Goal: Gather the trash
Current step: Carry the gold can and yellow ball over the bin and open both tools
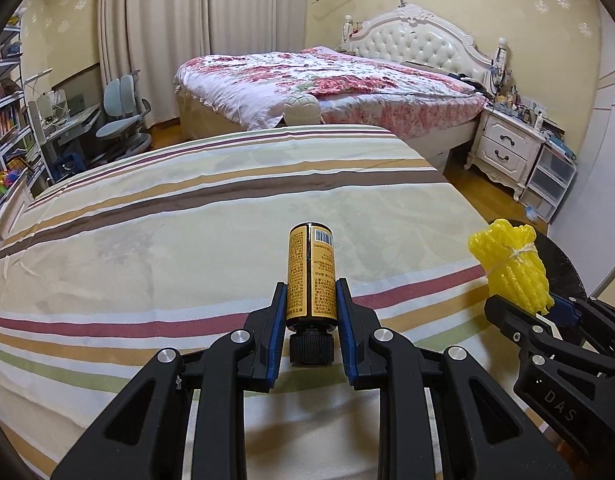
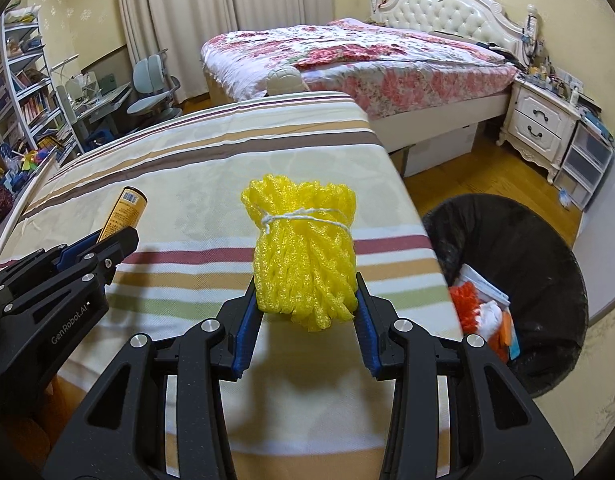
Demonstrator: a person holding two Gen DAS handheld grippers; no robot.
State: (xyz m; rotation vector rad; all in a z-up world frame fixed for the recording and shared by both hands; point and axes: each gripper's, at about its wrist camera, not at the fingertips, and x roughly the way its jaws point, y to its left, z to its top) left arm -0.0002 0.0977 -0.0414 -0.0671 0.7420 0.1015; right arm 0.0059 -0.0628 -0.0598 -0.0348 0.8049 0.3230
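Bottle (image 1: 310,276): held by left gripper (image 1: 310,304), fingers clamped, above striped worktop (image 1: 147,216). Foam bundle (image 2: 303,256): pinched by right gripper (image 2: 305,300), left of bin (image 2: 547,240). Risk judged: slippage of the squashy bundle before bin.

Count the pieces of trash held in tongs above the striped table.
2. The amber bottle sits in the left tongs; the yellow foam-net bundle sits in the right tongs. More trash already lies in the black bin.
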